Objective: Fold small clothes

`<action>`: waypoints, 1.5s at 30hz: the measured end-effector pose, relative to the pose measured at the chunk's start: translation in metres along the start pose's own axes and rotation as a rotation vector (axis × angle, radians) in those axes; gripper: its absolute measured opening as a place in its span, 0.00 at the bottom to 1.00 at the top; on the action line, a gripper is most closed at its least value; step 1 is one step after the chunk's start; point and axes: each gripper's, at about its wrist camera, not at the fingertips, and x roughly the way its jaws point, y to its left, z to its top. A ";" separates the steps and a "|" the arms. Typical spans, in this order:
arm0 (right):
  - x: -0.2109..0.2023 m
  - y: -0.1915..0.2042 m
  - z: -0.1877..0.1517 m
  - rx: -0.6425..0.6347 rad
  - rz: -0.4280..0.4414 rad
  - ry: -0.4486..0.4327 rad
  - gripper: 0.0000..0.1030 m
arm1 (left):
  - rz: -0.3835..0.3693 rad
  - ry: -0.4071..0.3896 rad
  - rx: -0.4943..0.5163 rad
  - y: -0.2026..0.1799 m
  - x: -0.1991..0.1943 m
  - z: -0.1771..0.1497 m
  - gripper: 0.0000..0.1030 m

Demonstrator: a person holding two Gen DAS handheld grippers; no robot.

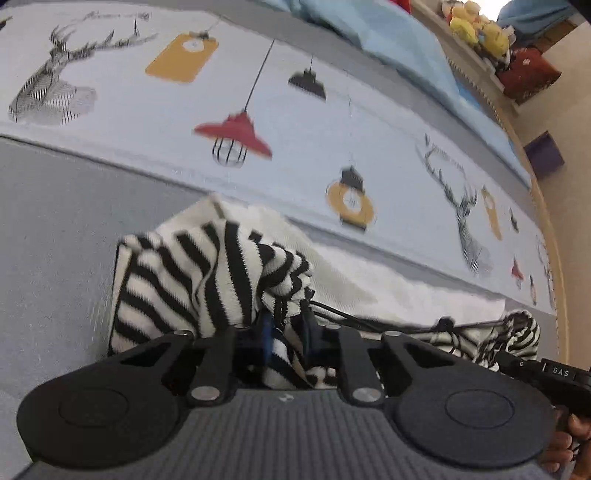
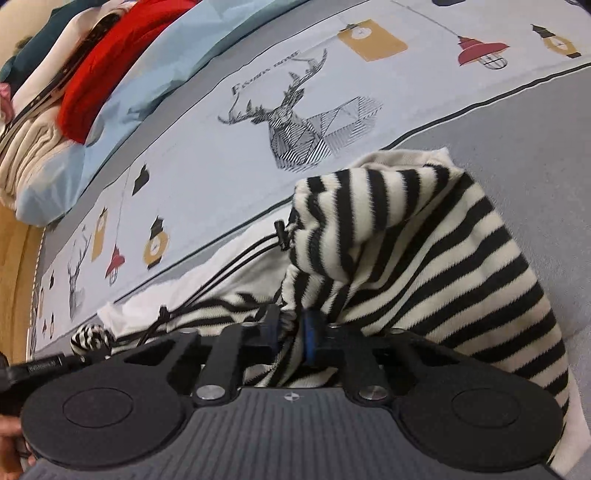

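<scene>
In the left wrist view, the fingertips of the left tool [image 1: 286, 332] are buried in the bunched black-and-white striped knit garment [image 1: 192, 273], and the yellow soft toys [image 1: 476, 26] at one o'clock are too blurred to identify. In the right wrist view, the striped cloth likewise swallows the right tool [image 2: 291, 332], and the red folded fabric [image 2: 110, 55] at eleven o'clock is cut off by the top edge.

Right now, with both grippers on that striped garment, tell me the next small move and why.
Probably carry both pinched edges forward together and lay them down flat. The left gripper and right gripper are each shut on the striped garment, which is bunched and lifted off the bedsheet, with its black drawstring strung loose between them. The fold looks unfinished.
</scene>
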 end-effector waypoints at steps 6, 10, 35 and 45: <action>-0.041 0.005 0.025 0.090 0.189 -0.266 0.06 | -0.207 -0.314 -0.079 -0.001 -0.045 0.023 0.14; -0.039 0.014 0.033 0.073 0.180 -0.367 0.06 | -0.183 -0.308 -0.095 -0.010 -0.030 0.028 0.15; -0.004 -0.022 0.037 -0.234 -0.213 -0.235 0.48 | 0.067 -0.079 0.078 0.026 0.006 0.028 0.56; 0.022 -0.003 0.029 -0.362 -0.317 -0.175 0.01 | 0.071 -0.073 0.164 0.020 0.019 0.024 0.12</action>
